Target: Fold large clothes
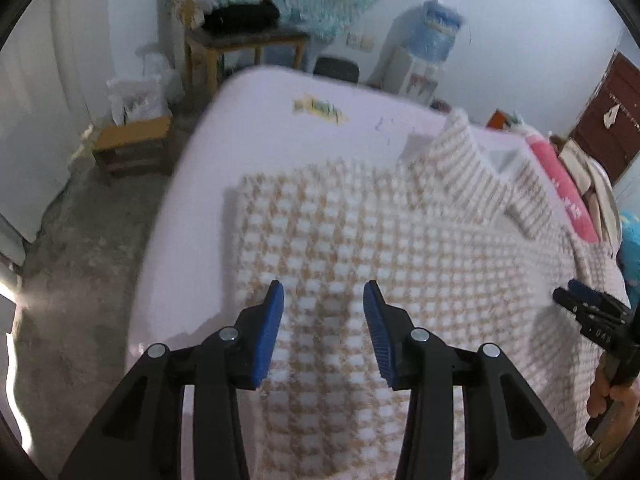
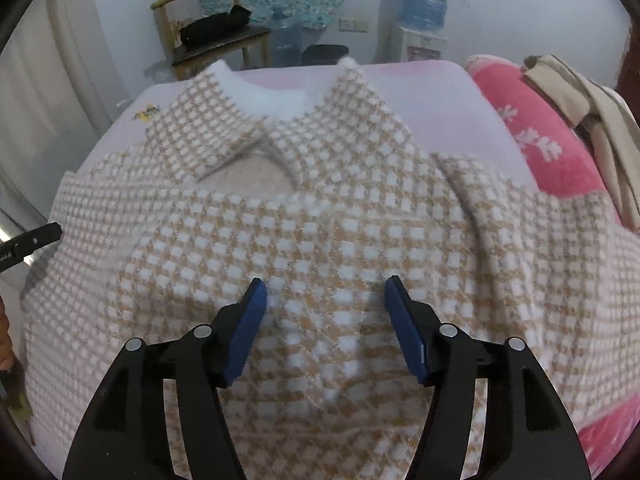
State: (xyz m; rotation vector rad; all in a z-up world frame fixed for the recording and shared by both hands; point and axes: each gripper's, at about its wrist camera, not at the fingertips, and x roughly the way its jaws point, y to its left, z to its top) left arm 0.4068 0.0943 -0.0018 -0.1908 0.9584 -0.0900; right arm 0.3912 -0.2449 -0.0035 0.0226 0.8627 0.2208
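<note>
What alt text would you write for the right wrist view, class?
A beige-and-white checked knit sweater lies flat on a pale pink bed, collar away from the camera. The open blue-padded right tool hovers above its middle, holding nothing; a pink floral towel lies at right.

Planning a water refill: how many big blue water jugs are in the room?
2: one jug on the dispenser by the back wall, one jug on the floor beside the chair. Others may be hidden.

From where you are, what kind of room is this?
Most likely a bedroom at home: the sweater lies on a bed, a water dispenser stands by the wall, and a wooden chair is in the corner.
</note>
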